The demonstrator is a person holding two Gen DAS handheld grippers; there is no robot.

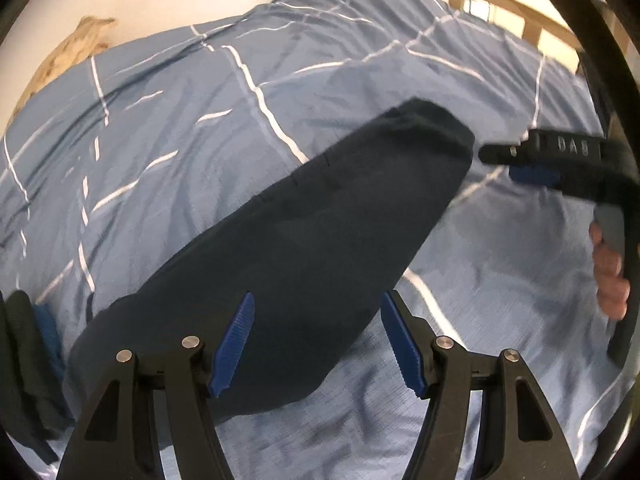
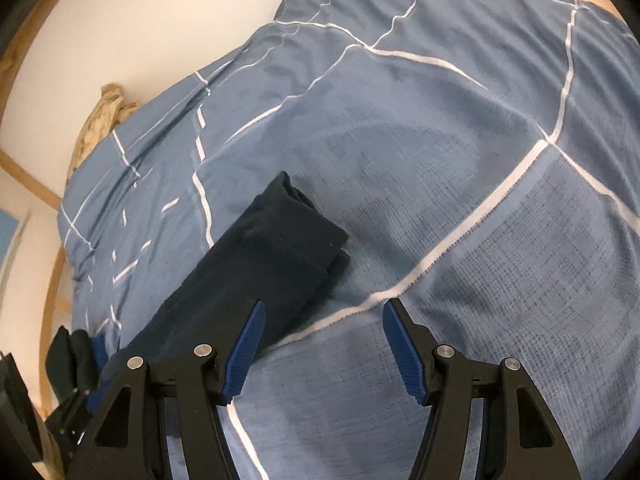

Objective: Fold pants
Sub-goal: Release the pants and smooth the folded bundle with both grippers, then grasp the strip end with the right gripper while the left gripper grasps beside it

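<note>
Both grippers, left gripper and right gripper, hovered, jaws apart and empty; navy pants lay folded lengthwise, running diagonally lower-left to upper-right on the bed's blue duvet.

Left wrist view is motion-blurred; the right gripper at the frame's right edge shows only one black finger w/ a blue pad, the rest cut off. Near end of the dark pants sits behind the left gripper. Dark cloth at the left edge is cropped, possibly more clothing.
</note>
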